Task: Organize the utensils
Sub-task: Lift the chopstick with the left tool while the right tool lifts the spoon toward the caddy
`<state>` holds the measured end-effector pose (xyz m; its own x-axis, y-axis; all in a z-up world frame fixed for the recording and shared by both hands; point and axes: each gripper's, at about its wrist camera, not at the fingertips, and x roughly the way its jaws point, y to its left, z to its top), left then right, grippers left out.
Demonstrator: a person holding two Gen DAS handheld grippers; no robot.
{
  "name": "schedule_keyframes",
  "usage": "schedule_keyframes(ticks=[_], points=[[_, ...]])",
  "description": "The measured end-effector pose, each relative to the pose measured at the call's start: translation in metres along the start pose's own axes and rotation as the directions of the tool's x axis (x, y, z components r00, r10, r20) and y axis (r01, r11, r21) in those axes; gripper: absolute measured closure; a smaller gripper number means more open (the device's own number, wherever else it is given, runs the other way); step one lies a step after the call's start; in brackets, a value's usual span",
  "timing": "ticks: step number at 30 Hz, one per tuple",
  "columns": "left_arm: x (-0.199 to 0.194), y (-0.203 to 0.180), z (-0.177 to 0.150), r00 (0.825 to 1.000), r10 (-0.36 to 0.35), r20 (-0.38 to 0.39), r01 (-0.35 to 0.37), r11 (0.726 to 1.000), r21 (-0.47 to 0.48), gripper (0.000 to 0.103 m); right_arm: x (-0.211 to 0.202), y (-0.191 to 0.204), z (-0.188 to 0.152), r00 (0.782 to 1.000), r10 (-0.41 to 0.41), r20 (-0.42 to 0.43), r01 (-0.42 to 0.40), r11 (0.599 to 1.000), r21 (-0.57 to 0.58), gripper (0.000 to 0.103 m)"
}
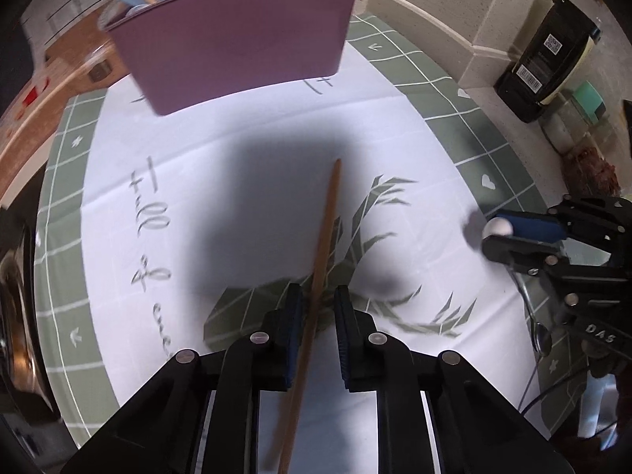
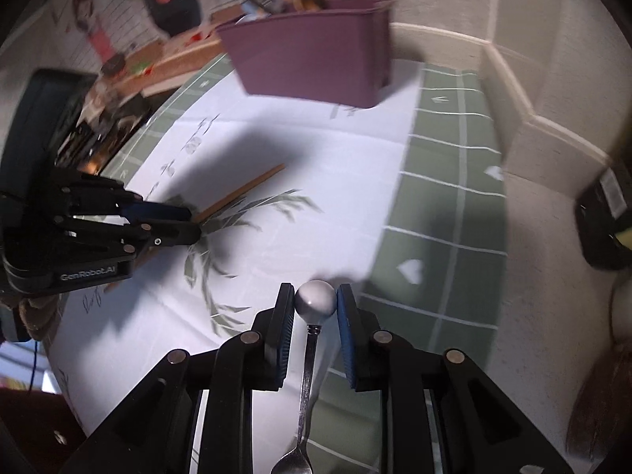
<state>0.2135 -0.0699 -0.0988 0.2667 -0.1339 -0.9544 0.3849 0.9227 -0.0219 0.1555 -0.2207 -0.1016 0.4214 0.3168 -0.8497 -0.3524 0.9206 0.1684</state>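
A purple utensil bin (image 1: 237, 35) stands at the far end of the tablecloth, with spoons and wooden sticks standing in it; it also shows in the right wrist view (image 2: 312, 55). My left gripper (image 1: 320, 296) holds a long wooden stick (image 1: 322, 245) between its fingers, above the cloth and pointing toward the bin. The stick also shows in the right wrist view (image 2: 241, 191). My right gripper (image 2: 315, 302) is shut on the white ball end of a metal spoon (image 2: 315, 300), whose bowl hangs toward the camera. The right gripper also shows in the left wrist view (image 1: 497, 235).
A white and green tablecloth (image 1: 158, 158) covers the table. A beige wall ledge (image 1: 454, 19) runs along the right. A black device (image 1: 549, 59) and a teal-lidded jar (image 1: 588, 102) stand at the right. A wooden counter (image 2: 170, 59) lies at the far left.
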Motion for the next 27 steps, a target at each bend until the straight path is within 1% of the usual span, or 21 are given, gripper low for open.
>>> schedule_keyframes(ticks=[3, 4, 5, 7, 9, 13, 14, 17, 19, 21, 22, 27], points=[[0.004, -0.001, 0.011, 0.999, -0.011, -0.049, 0.011, 1.000, 0.001, 0.086, -0.008, -0.007, 0.000, 1.000, 0.011, 0.026, -0.012, 0.999, 0.034, 0.083], [0.004, -0.002, 0.013, 0.998, -0.009, -0.056, 0.009, 1.000, 0.005, 0.089, -0.010, -0.009, 0.000, 0.999, 0.014, 0.033, -0.016, 0.999, 0.045, 0.083], [0.005, -0.003, 0.014, 0.998, 0.000, -0.063, 0.001, 1.000, 0.013, 0.095, -0.011, -0.011, 0.000, 0.999, 0.016, 0.040, -0.018, 0.998, 0.054, 0.083], [0.006, -0.002, 0.016, 0.998, 0.004, -0.061, -0.003, 1.000, 0.015, 0.097, -0.013, -0.012, 0.002, 0.999, 0.016, 0.050, -0.020, 0.998, 0.067, 0.083], [0.005, -0.001, 0.014, 0.999, -0.006, -0.050, 0.006, 1.000, -0.005, 0.098, -0.017, -0.014, 0.004, 0.998, 0.019, 0.067, -0.025, 0.996, 0.091, 0.083], [-0.003, 0.009, 0.001, 0.997, -0.076, 0.017, 0.077, 0.992, -0.098, 0.098, -0.028, -0.015, 0.007, 0.993, 0.042, 0.109, -0.055, 0.991, 0.120, 0.083], [-0.010, 0.012, -0.005, 0.993, -0.106, 0.048, 0.111, 0.985, -0.132, 0.098, -0.032, -0.016, 0.007, 0.992, 0.046, 0.117, -0.060, 0.991, 0.123, 0.083], [-0.027, 0.015, -0.016, 0.983, -0.135, 0.125, 0.155, 0.973, -0.170, 0.098, -0.039, -0.015, 0.008, 0.990, 0.045, 0.134, -0.062, 0.990, 0.126, 0.083], [-0.042, 0.018, -0.024, 0.972, -0.141, 0.188, 0.176, 0.966, -0.188, 0.098, -0.042, -0.015, 0.008, 0.989, 0.041, 0.139, -0.059, 0.990, 0.125, 0.083], [-0.053, 0.018, -0.026, 0.962, -0.144, 0.230, 0.193, 0.959, -0.208, 0.098, -0.044, -0.016, 0.007, 0.989, 0.037, 0.143, -0.056, 0.990, 0.133, 0.083], [-0.061, 0.021, -0.028, 0.954, -0.149, 0.259, 0.208, 0.954, -0.218, 0.098, -0.045, -0.016, 0.007, 0.989, 0.036, 0.144, -0.056, 0.989, 0.136, 0.083], [-0.089, 0.034, -0.035, 0.926, -0.160, 0.341, 0.250, 0.939, -0.238, 0.098, -0.058, -0.016, 0.007, 0.982, 0.041, 0.182, -0.069, 0.987, 0.147, 0.083]])
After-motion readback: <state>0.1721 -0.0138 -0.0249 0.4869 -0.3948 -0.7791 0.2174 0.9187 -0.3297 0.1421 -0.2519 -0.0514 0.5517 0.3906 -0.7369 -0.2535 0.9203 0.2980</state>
